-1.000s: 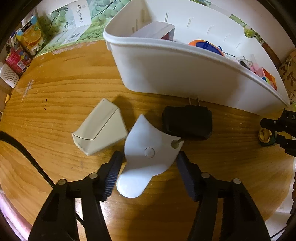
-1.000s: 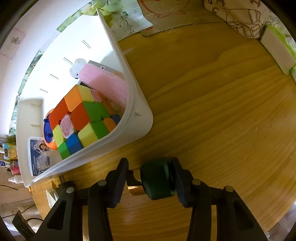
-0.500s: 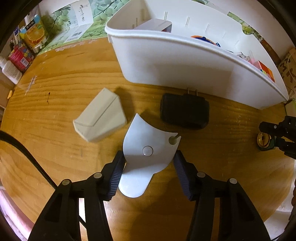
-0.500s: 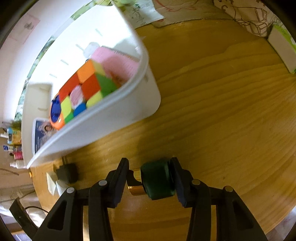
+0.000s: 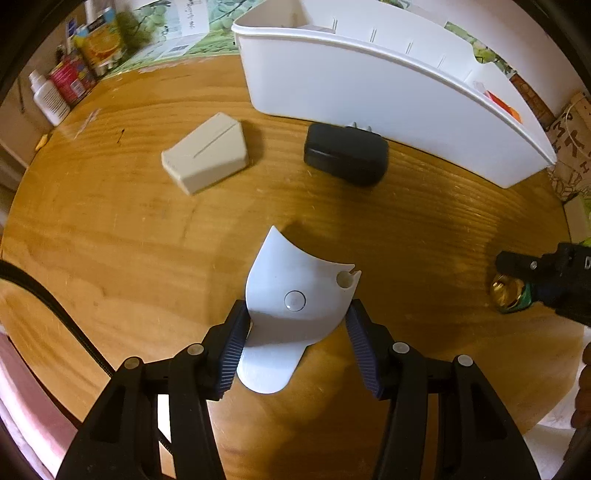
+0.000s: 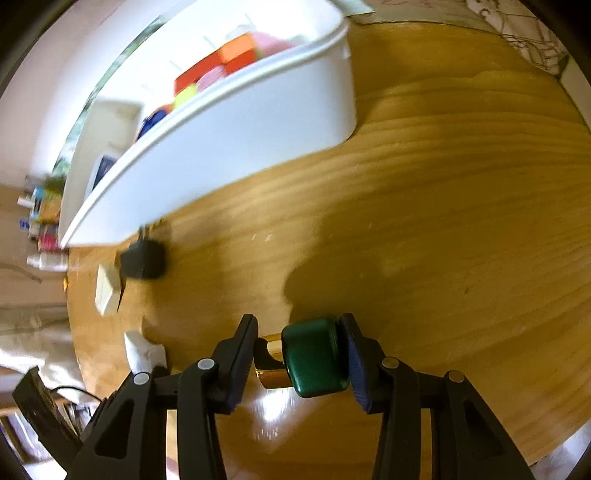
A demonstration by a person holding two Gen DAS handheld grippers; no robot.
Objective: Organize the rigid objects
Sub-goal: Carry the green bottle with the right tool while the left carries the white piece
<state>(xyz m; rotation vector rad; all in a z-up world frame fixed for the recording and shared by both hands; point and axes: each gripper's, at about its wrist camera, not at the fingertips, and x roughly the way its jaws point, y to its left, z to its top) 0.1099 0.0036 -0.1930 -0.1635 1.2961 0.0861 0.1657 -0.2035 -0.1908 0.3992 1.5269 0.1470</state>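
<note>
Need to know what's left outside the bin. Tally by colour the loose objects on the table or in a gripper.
White: 1, the curved plastic piece
Beige: 1, the box
Black: 1, the plug adapter
Green and gold: 1, the bottle
Total: 4

From my feed I can't read any text outright. The pale box behind the white bin carries dark printed characters and a small barcode-like patch, possibly Chinese script, too blurred to make out. The carton with an orange shows no readable lettering.
</note>
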